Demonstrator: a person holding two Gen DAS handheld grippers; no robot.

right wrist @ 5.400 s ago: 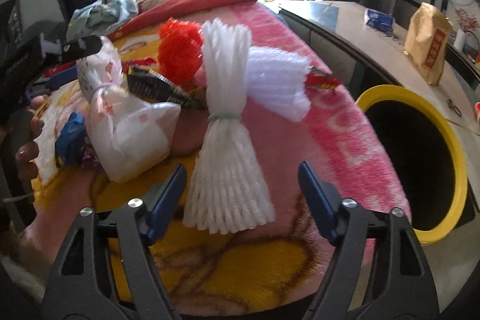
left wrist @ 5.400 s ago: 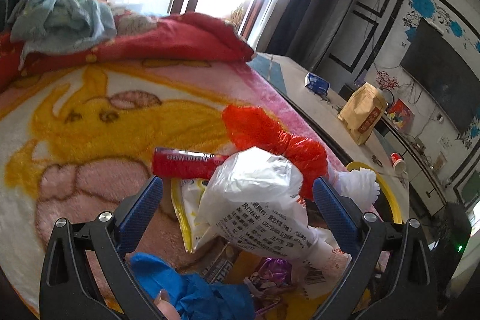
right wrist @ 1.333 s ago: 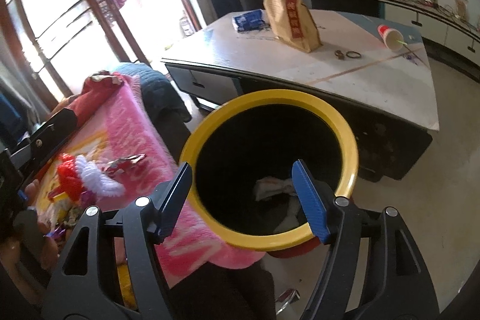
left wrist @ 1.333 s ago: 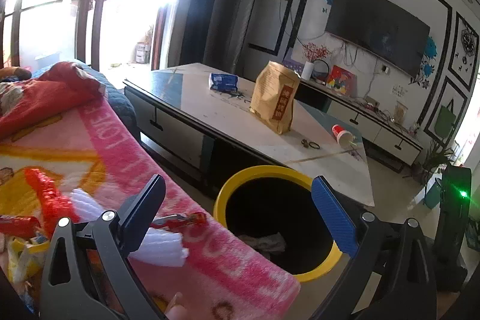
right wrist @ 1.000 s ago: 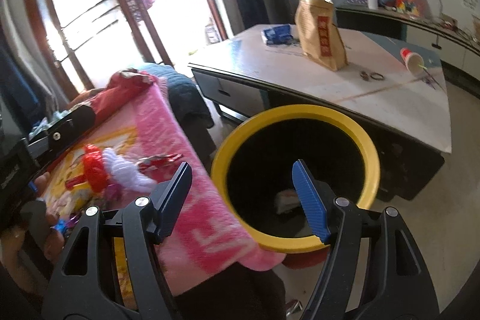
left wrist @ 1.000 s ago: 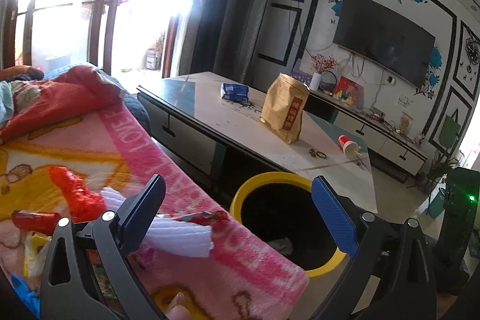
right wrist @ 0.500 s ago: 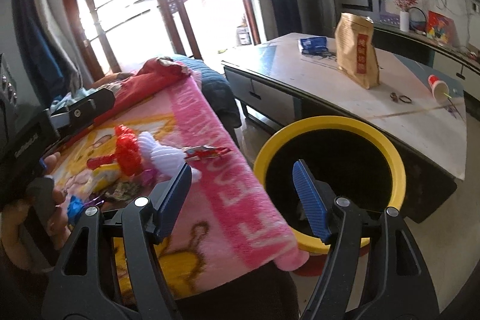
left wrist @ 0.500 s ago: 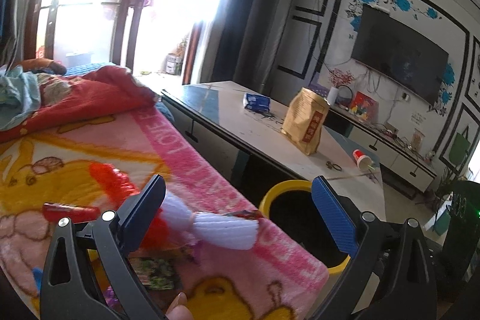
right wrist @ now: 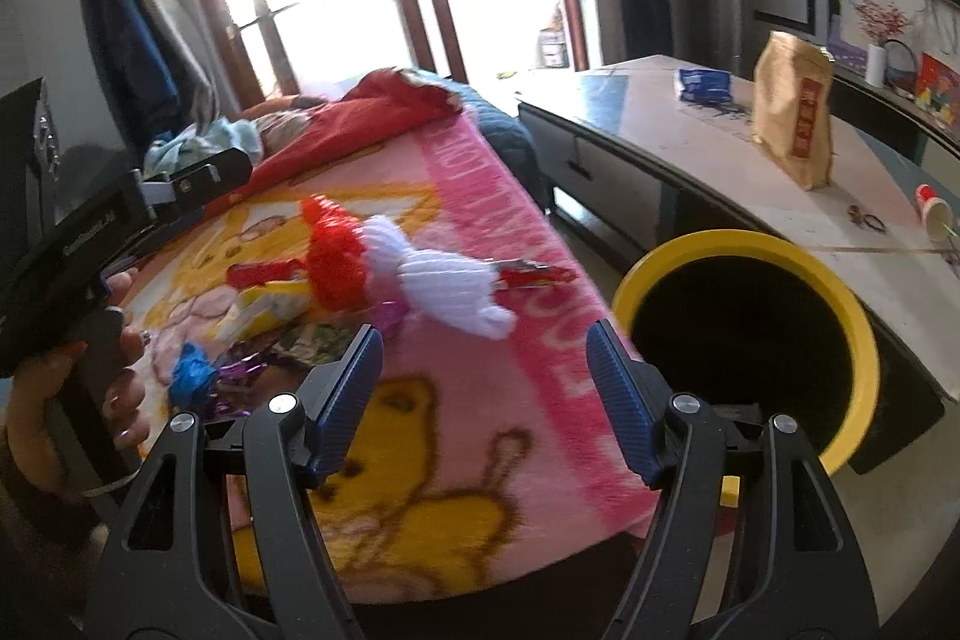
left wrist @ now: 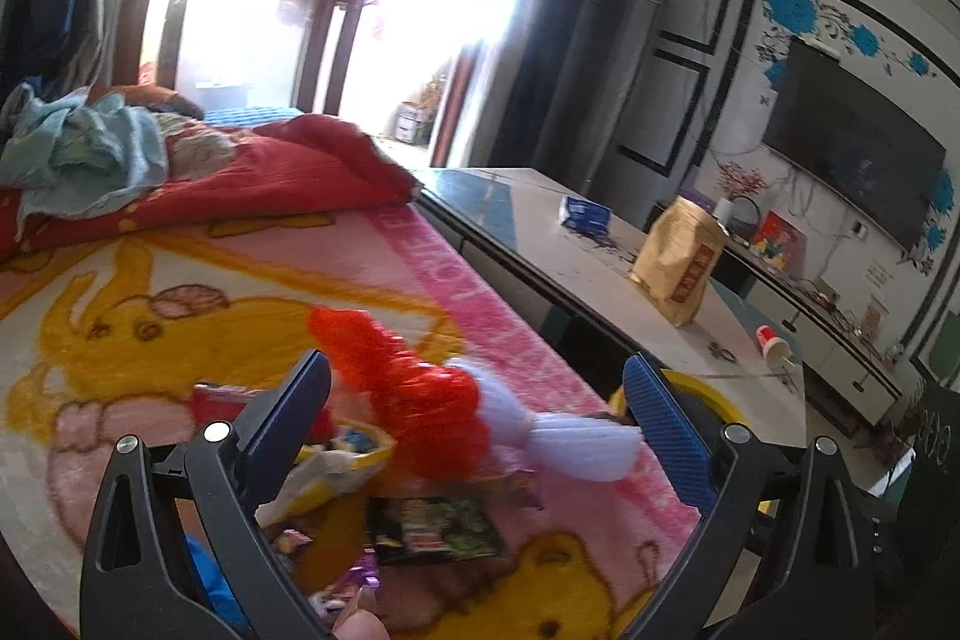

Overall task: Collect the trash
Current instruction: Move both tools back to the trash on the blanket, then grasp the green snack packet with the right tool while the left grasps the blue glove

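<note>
Trash lies in a heap on the pink cartoon blanket: a red plastic bag, a white foam net, a dark snack wrapper, a yellow packet and a blue scrap. My left gripper hangs open above the heap, nothing between its fingers. My right gripper is open and empty over the blanket's edge, with the red bag and foam net ahead of it. The yellow-rimmed bin stands to its right. A hand holds the left gripper's handle.
A low table behind the bin carries a brown paper bag, a blue packet and a small cup. Red bedding and light-blue cloth are piled at the blanket's far end. A television hangs on the wall.
Both grippers have swung left, away from the bin and toward the trash heap on the blanket. Both stay open and empty.
</note>
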